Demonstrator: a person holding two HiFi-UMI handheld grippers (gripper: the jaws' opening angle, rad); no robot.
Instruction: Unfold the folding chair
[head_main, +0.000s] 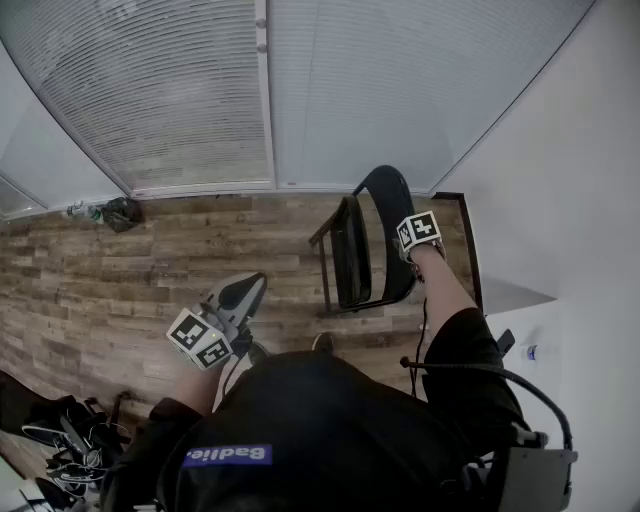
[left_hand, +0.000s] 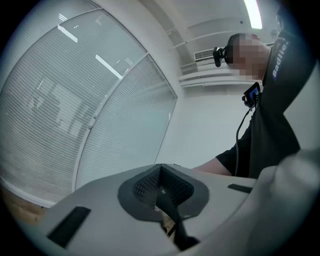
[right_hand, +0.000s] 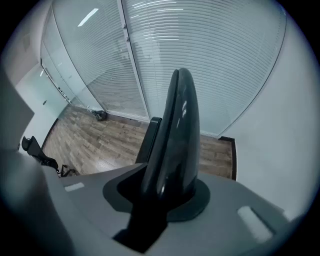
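The black folding chair (head_main: 350, 252) stands on the wooden floor near the window, its seat still close to upright against the frame. My right gripper (head_main: 408, 250) points steeply down at the top of the curved backrest (head_main: 390, 190), under its marker cube. In the right gripper view the glossy backrest (right_hand: 177, 130) rises between the jaws of the right gripper (right_hand: 167, 195), which grip its edge. My left gripper (head_main: 243, 290) hangs free to the left of the chair, held level. Seen from its own camera, the left gripper (left_hand: 162, 187) is shut with nothing in it.
Blind-covered glass walls (head_main: 200, 90) run along the floor's far side. A white wall (head_main: 570, 200) closes the right side just beyond the chair. A dark bag (head_main: 121, 213) lies by the window at left. Cables and gear (head_main: 60, 435) sit at lower left.
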